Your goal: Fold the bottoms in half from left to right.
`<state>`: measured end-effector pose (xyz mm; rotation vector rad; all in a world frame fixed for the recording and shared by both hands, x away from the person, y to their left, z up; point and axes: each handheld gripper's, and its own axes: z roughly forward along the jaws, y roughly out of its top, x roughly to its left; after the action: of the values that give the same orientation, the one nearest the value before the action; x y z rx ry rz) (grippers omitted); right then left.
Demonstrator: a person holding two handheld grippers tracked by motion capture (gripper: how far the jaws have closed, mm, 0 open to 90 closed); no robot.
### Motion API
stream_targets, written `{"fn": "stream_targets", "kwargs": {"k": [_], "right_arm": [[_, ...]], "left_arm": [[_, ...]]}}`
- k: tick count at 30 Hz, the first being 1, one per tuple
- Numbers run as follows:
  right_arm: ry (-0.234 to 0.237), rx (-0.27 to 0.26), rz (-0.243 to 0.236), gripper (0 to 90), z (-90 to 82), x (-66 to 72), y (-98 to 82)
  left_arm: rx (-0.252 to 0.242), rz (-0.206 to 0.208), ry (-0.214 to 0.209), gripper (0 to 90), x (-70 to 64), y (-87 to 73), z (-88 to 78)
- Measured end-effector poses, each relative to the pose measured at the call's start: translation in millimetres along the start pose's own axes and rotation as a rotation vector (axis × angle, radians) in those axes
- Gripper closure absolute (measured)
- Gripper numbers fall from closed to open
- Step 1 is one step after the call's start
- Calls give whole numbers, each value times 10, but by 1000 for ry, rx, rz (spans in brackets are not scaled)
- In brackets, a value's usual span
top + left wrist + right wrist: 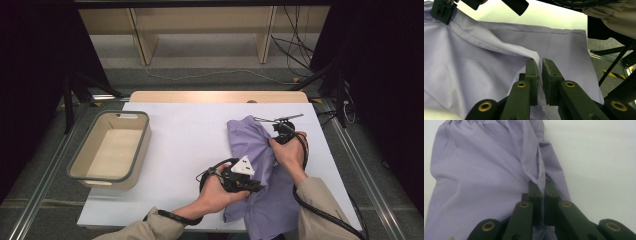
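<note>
Near the right edge of the surface (190,130), the lilac shorts (252,145) lie rumpled, a fold pinched in each nearly closed hand-held gripper, left (540,72) and right (542,188).

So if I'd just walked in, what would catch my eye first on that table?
Most likely the lilac garment, rumpled on the right half of the white table. A person's two hands each hold black tongs: the left tongs pinch a raised fold near the garment's middle, the right tongs pinch another fold toward its far end. At the left edge sits an empty beige bin with a grey rim.
</note>
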<state>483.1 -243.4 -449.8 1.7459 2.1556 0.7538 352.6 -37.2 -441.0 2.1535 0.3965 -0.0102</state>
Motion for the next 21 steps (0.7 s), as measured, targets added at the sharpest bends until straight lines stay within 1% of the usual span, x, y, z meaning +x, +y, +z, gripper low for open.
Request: {"fn": "stream_targets", "kwargs": {"k": [5, 8, 10, 12, 13, 15, 19, 21], "right_arm": [[-12, -3, -2, 817, 26, -34, -20], [-19, 0, -14, 748, 26, -49, -35], [-21, -11, -13, 683, 2, -55, -48], [-19, -25, -12, 606, -50, -51, -63], [-17, -32, -11, 574, -85, -43, -79], [-7, -34, -13, 528, -167, -15, -127], [8, -22, -37, 501, -352, 57, -290], [29, -12, -53, 490, -446, 96, -401]], "left_arm": [[-4, 0, -9, 769, -14, 1, -7], [-7, -1, -6, 745, -16, 0, -41], [-8, 1, -2, 736, -12, -8, -76], [-17, -7, 1, 725, -12, -24, -121], [-13, -3, 2, 720, -6, -34, -152], [-11, -4, 7, 709, -5, -66, -210], [3, 0, 9, 696, -25, -157, -313], [5, -3, 8, 694, -40, -206, -358]]}}
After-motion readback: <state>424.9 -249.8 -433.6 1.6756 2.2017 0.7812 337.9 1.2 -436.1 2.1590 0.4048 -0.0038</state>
